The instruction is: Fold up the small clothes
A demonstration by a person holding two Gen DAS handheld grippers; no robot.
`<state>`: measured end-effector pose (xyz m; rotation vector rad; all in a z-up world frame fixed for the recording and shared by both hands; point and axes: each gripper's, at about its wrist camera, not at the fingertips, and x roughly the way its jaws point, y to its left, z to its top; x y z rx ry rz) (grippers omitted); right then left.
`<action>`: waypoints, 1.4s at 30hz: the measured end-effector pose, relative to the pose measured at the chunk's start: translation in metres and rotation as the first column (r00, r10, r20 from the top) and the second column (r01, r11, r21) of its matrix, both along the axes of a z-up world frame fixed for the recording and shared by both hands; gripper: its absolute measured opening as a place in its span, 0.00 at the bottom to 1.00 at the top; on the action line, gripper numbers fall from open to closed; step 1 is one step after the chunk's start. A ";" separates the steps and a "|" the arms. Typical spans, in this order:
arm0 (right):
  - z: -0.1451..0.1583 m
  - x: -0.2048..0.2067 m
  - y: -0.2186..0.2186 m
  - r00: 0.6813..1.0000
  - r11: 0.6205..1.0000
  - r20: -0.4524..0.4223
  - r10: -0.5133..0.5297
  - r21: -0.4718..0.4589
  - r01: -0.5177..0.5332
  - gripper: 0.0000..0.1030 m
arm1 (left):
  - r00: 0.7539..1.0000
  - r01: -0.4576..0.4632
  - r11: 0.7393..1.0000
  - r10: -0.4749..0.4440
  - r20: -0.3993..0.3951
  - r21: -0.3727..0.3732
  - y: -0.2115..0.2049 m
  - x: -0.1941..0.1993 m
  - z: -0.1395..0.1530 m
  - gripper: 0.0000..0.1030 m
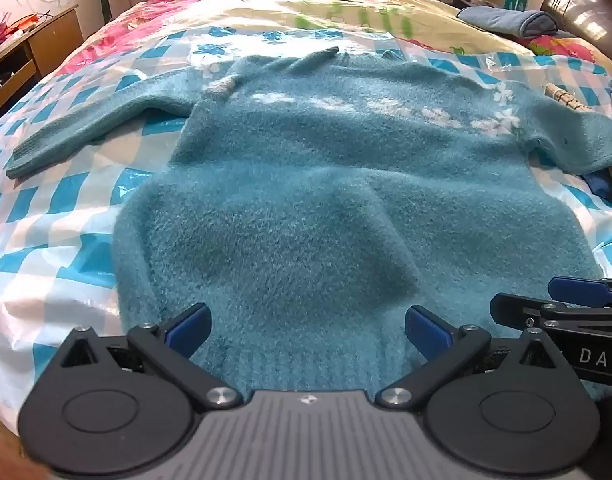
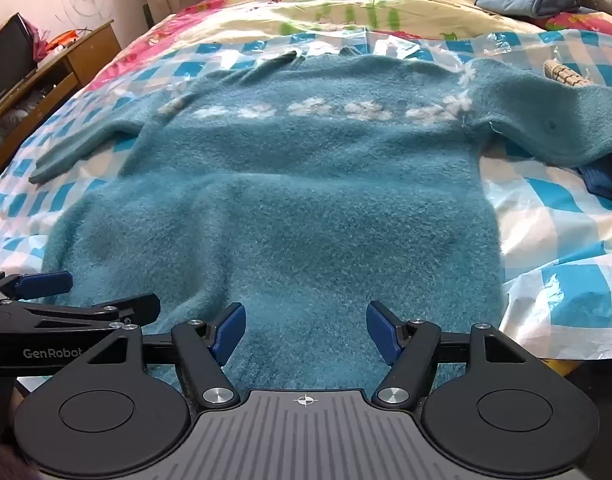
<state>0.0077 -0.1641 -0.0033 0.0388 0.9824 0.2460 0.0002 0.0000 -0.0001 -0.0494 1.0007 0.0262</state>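
A fuzzy teal sweater (image 1: 326, 184) with a band of white flowers lies spread flat on a blue-and-white checked plastic sheet (image 1: 57, 216), both sleeves out to the sides, hem nearest me. It also shows in the right wrist view (image 2: 306, 200). My left gripper (image 1: 308, 326) is open and empty, just above the hem. My right gripper (image 2: 306, 330) is open and empty over the hem, further right. Each gripper shows at the edge of the other's view: the right gripper (image 1: 562, 300) and the left gripper (image 2: 73, 292).
The sheet covers a bed with a floral quilt (image 1: 306, 4). A folded blue cloth (image 1: 506, 20) lies at the far right. A wooden desk (image 1: 25, 52) stands left of the bed. A beige knit item (image 1: 562, 96) and dark blue cloth (image 2: 602, 184) lie by the right sleeve.
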 end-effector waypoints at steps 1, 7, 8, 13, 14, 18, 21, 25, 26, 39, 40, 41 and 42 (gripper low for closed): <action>0.000 0.000 0.000 1.000 1.000 -0.002 -0.001 -0.003 0.001 0.66 | 1.000 0.000 1.000 0.000 0.000 -0.003 0.000 0.000 0.000 1.00; -0.001 -0.001 0.001 1.000 1.000 -0.002 0.000 -0.004 0.000 0.66 | 1.000 -0.012 1.000 0.012 -0.011 -0.002 -0.003 -0.005 -0.003 1.00; -0.001 -0.001 0.001 1.000 1.000 -0.004 0.001 -0.003 -0.001 0.66 | 1.000 -0.015 1.000 0.015 -0.014 0.000 -0.004 -0.005 -0.004 1.00; 0.001 -0.003 0.000 1.000 1.000 -0.001 0.009 0.000 -0.009 0.66 | 0.999 -0.044 0.999 0.045 -0.015 0.018 -0.004 -0.009 -0.007 1.00; 0.002 -0.003 0.000 1.000 1.000 -0.001 0.010 0.001 -0.010 0.66 | 0.999 -0.052 0.999 0.052 -0.009 0.012 -0.002 -0.011 -0.006 1.00; 0.000 -0.002 0.001 1.000 1.000 0.005 0.009 -0.004 -0.009 0.66 | 0.998 -0.061 0.998 0.061 0.009 0.011 0.000 -0.015 -0.001 1.00; 0.000 -0.003 0.002 1.000 1.000 0.008 0.010 -0.005 -0.010 0.66 | 0.999 -0.054 0.999 0.054 0.003 0.006 0.000 -0.015 -0.002 1.00; 0.003 -0.004 0.002 1.000 1.000 0.015 0.009 -0.004 -0.009 0.66 | 0.999 -0.046 0.999 0.046 0.019 0.007 -0.001 -0.018 0.003 1.00; 0.004 -0.005 0.002 1.000 1.000 0.016 0.010 -0.003 -0.010 0.66 | 0.999 -0.048 0.999 0.047 0.027 0.016 -0.001 -0.018 0.005 1.00; 0.007 -0.007 0.002 1.000 1.000 0.025 0.012 -0.002 -0.012 0.67 | 0.997 -0.082 0.997 0.081 0.016 0.011 0.005 -0.023 0.006 1.00; 0.007 -0.007 0.002 1.000 1.000 0.025 0.013 -0.002 -0.013 0.67 | 0.996 -0.084 0.996 0.083 0.013 0.010 0.005 -0.022 0.006 1.00; 0.007 -0.007 0.002 1.000 1.000 0.026 0.013 -0.003 -0.013 0.67 | 0.996 -0.087 0.996 0.086 0.010 0.009 0.006 -0.023 0.006 1.00; 0.007 -0.007 0.002 1.000 1.000 0.028 0.014 -0.004 -0.014 0.67 | 0.996 -0.089 0.996 0.089 0.008 0.007 0.006 -0.023 0.006 1.00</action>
